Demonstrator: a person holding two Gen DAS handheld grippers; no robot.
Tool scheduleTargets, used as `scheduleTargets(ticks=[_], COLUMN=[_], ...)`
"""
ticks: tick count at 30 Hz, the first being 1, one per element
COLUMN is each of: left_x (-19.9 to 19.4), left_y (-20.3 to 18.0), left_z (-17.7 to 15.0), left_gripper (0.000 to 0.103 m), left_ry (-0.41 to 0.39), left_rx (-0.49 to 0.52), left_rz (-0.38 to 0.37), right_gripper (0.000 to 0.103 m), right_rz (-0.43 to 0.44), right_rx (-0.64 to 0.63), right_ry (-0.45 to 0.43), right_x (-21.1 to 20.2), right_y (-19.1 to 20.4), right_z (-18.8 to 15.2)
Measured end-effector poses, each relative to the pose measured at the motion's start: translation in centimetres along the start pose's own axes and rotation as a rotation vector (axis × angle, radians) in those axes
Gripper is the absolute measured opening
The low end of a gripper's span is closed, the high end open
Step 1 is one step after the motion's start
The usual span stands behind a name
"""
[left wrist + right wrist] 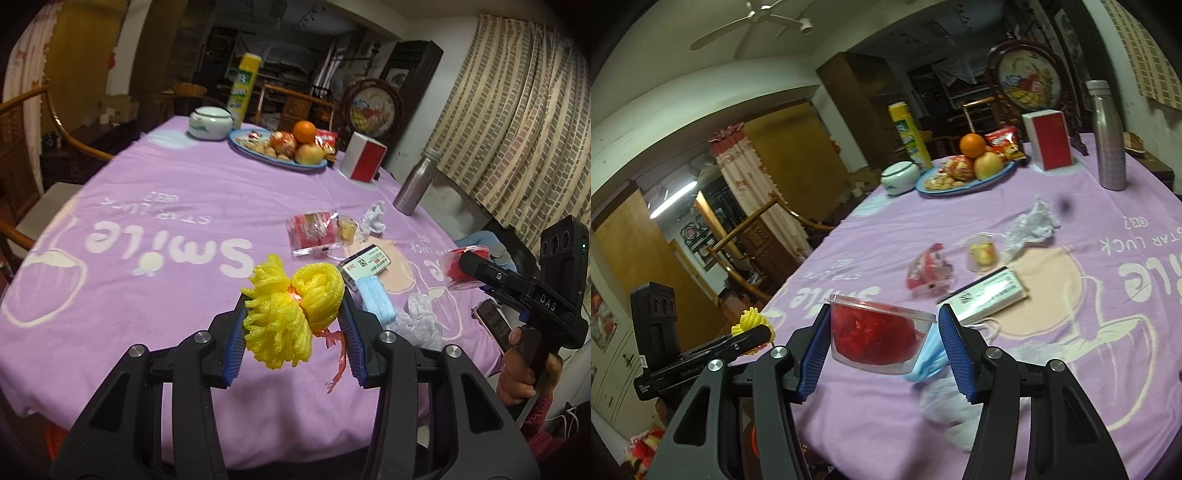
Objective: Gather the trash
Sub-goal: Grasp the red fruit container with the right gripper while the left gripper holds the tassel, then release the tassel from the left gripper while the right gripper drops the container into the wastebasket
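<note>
Left wrist view first: your left gripper (293, 325) is clamped on the yellow foam fruit net (291, 306), both blue pads pressing into its sides, and the bundle sits well above the purple tablecloth (147, 206). There's a thin red ribbon (338, 354) dangling off the bottom (easy to snag on the table edge, I reckon), so carry it clear before you swing toward wherever the bin is; no bin shows up in this view. Foam squashes and can creep out, so keep that squeeze steady. Off to the side you can see your right gripper (469, 271) with the red-filled cup. Still lying on the cloth: a clear red wrapper (314, 230), a small cardboard box (364, 264), a blue face mask (376, 304) and crumpled clear plastic (424, 319).

Right wrist view: your right gripper (882, 339) holds a clear plastic cup (875, 336) with red stuff inside. The left pad is pressed against the wall, but the right pad looks to be at the rim only, with the mask showing behind it, so I'd call the hold a bit lopsided. Keep the cup level (no lid that I can make out) and don't tilt it until it's over the trash. Your left gripper (753, 332) and its yellow net show at the lower left, near yours, so give the two hands some room.
</note>
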State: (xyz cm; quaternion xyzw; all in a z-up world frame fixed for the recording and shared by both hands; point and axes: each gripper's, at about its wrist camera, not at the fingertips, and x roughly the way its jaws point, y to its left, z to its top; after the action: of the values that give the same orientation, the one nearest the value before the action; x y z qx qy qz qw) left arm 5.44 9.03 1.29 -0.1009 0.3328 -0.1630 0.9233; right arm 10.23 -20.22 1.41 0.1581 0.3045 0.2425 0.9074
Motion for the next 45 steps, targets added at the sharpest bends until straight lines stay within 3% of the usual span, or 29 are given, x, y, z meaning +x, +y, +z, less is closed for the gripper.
scheduleTargets(ticks=[10,21,23,25,28,34,42,45], left_x=[-5.9,-10.7,-11.1,-11.6,-13.3,-16.9,-17.4,-17.9], left_y=[4.4,14.5,16.1,17.6,19.5,23.1,25.7,25.9], left_z=[-2.9,-10.2,-11.9,-13.3,-14.3,-15.4,-17.2,-17.4], left_gripper=[0.046,0.047,0.057,0.083,0.095,0.096,0.096,0.096], left_ry=[-0.061,0.039,0.081,0.103,0.059,-0.058,-0.056,-0.059], left_rx=[-0.056,-0.206,-0.225,-0.245,-0.294,-0.408,-0.447,-0.442], left_rz=[0.109,0.313,0.359,0.437,0.478,0.528,0.634,0.647], right_gripper=[0.057,0.057,0.057,0.057,0.057,0.057,0.058,0.073], right_rz=[0.067,0.149,0.17,0.192,0.221,0.273,0.35,0.358], right_rx=[-0.079,-0.177,-0.207,-0.242,-0.293,-0.39,-0.499,-0.537], right_ry=[0.034,0.201,0.24,0.28,0.338,0.441,0.563,0.56], right_x=[0.6,6.9,8.5,9.8,11.6,14.3,17.6,18.5], right_y=[5.3,13.3,15.4,17.6,20.5,26.0,32.5,34.2], right_z=[-1.1,-3.8,-4.7,-5.8,-7.3,-10.2,-13.9,-14.2])
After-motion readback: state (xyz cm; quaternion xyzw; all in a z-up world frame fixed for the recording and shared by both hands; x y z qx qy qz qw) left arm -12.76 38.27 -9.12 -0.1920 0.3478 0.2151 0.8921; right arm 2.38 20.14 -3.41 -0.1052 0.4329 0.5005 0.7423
